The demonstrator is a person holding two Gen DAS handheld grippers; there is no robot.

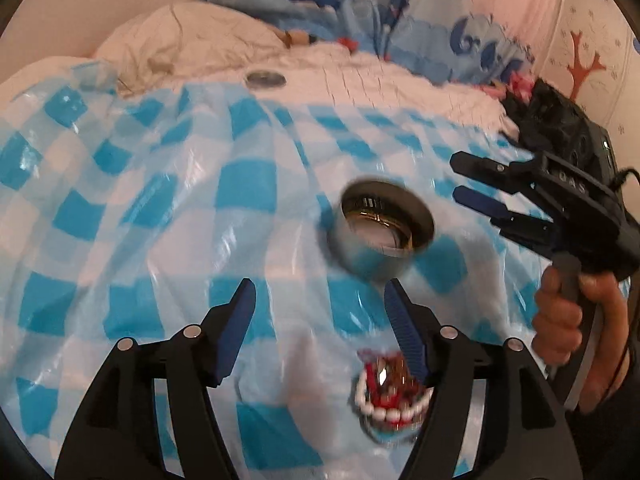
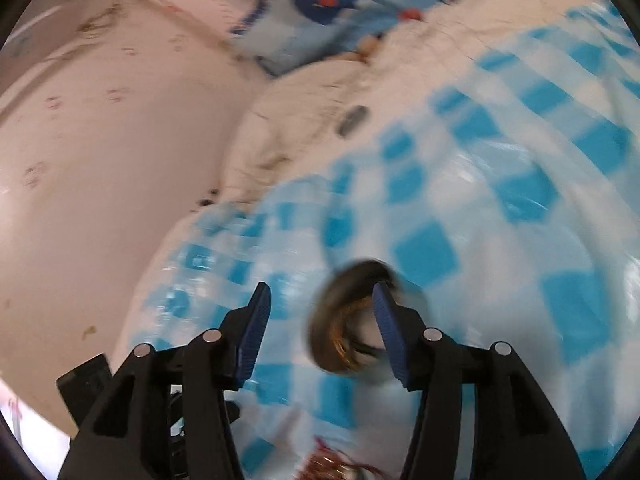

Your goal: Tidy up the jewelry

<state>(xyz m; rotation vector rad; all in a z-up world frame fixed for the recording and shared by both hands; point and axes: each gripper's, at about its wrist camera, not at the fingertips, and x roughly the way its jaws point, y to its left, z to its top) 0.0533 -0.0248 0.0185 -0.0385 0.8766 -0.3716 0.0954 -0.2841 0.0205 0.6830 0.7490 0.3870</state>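
- The left gripper (image 1: 320,304) has its jaws spread wide, with nothing between them, above a blue-and-white checked plastic sheet (image 1: 160,208).
- A heap of jewelry (image 1: 386,396), with a ring of white beads around red pieces, lies on the sheet beside the left gripper's right finger (image 1: 404,332); that finger partly hides it. It sits outside the jaw gap.
- A round metal tin (image 1: 384,228), open at the top, lies tilted on the sheet ahead of the left gripper, slightly right of the gap. Gold-coloured rings show inside it.
- The right gripper (image 1: 464,178) is seen in the left wrist view at the right edge, held in a hand (image 1: 576,320), its tips just beside the tin and apart from it.
- In the right wrist view, the right gripper (image 2: 320,304) has its jaws wide and holds nothing. The blurred tin (image 2: 348,328) lies partly behind its right finger (image 2: 390,328).
- A flat round lid (image 1: 265,79) rests on the white bedding (image 1: 360,76) well beyond the tin.
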